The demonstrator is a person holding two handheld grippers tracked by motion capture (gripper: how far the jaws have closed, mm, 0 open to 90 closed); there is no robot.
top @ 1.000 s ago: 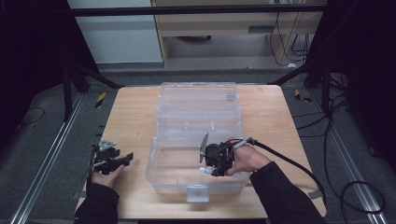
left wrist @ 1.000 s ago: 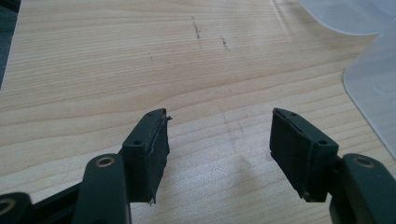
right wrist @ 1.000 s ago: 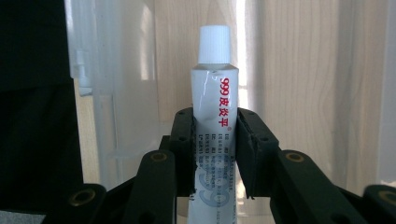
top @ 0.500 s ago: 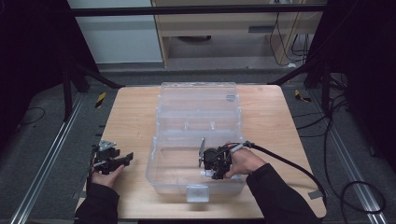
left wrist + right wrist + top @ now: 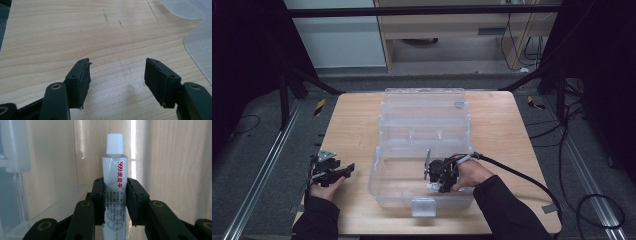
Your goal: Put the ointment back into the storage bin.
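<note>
Dark curtains and cable-strewn floor surround a pale wooden table (image 5: 357,130), and on it sits a clear plastic organiser box (image 5: 422,145) with its lid thrown back toward the far edge, so the near tray lies open to reach. A person leans in from the near side with a tool in each hand.

The right gripper (image 5: 115,192) is down inside the near tray of the box, and its jaws are clamped on a white ointment tube (image 5: 114,182) with red lettering, pinched across the body so the white cap pokes out past the tips. Held that way, the tube points ahead of the tool, which I take to suit laying it down flat in the compartment, or lifting it clear. From above, the tube shows as a small pale sliver at the gripper's nose, near the front wall of the box.

The left gripper (image 5: 117,80) waits out of the way on the bare wood left of the box, its jaws spread wide with nothing between them, the box's rounded corner just off to one side.
</note>
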